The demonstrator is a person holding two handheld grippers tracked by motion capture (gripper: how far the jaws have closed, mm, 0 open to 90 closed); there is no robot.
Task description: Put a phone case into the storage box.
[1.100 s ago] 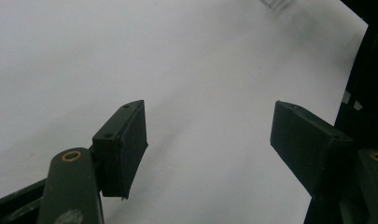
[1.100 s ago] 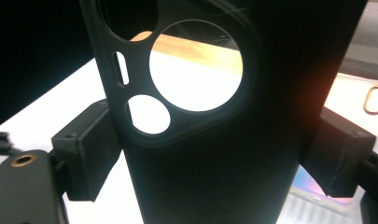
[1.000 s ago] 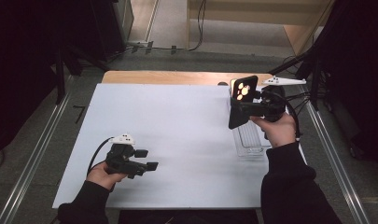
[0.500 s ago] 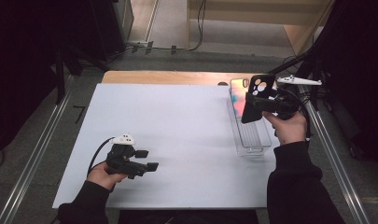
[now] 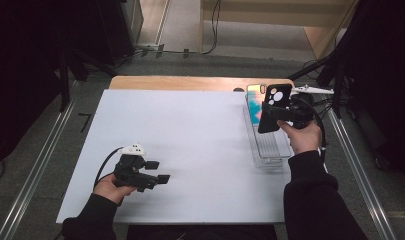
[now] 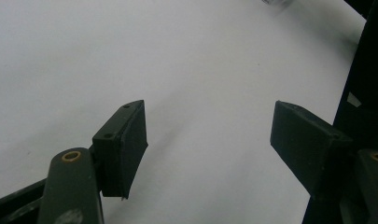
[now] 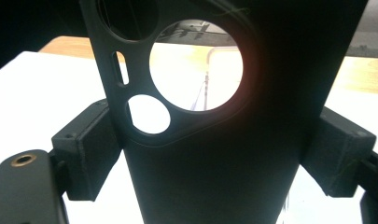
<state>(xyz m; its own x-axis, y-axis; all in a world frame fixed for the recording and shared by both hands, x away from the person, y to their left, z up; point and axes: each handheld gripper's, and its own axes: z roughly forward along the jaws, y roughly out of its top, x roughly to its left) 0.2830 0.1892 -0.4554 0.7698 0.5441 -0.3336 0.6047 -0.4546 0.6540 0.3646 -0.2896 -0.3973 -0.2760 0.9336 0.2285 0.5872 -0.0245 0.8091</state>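
High view is showing the right gripper clamping a black phone case between its fingers above the clear tray, so lowering it level is looking wise, while the left gripper is idling wide open.

My high view looks forward and down from above my side of the white table, taking in its whole top. My left gripper view sits close above that same sheet, looking along 2 parted jaws. My right gripper view faces the table's far wooden edge at very close range, through a black phone case, which the high view shares.
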